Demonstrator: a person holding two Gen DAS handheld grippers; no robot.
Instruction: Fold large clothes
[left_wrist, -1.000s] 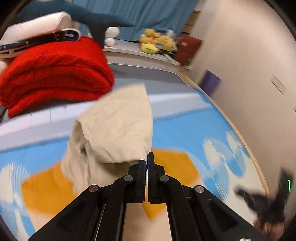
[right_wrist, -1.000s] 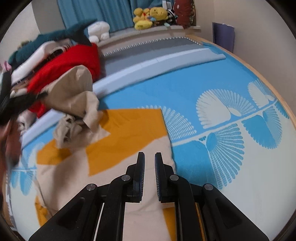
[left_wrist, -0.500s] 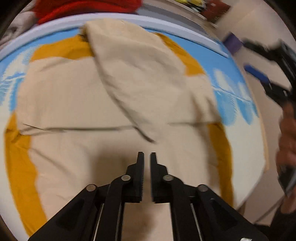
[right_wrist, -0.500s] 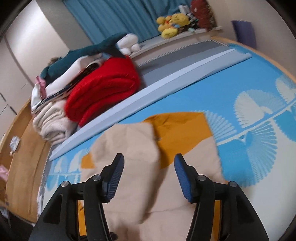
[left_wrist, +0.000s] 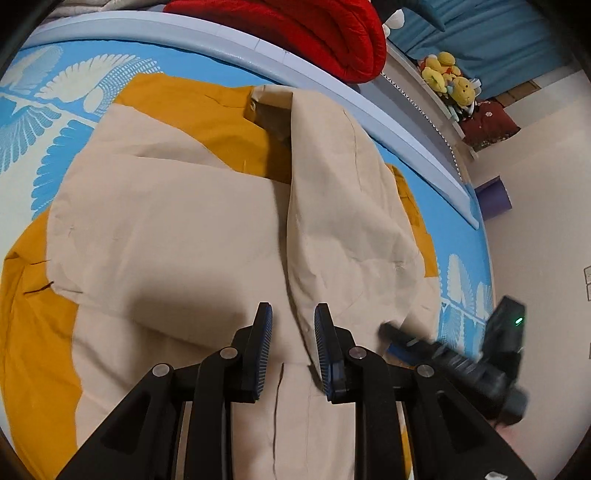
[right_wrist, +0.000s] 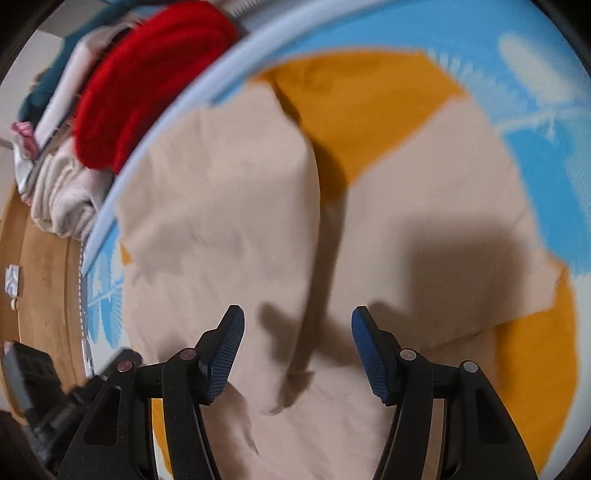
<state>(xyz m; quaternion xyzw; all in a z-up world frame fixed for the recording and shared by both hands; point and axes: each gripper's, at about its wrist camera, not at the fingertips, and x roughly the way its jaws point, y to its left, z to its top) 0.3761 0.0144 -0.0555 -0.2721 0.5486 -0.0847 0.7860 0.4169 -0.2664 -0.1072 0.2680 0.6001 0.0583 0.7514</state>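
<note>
The beige-and-mustard garment (left_wrist: 177, 229) lies spread on the bed (left_wrist: 458, 236), one sleeve (left_wrist: 343, 206) folded inward to narrow it. Left hand-held gripper (left_wrist: 291, 350) hovers parted and empty above the sleeve end; right hand-held gripper (right_wrist: 297, 354) gapes wide, holding nothing.

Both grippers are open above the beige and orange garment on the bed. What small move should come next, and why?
Probably lower the left gripper onto the bottom end of the folded-over flap and close on it. Both it and the right gripper are open and hold nothing, and the flap lies wrinkled and crooked across the garment.
</note>
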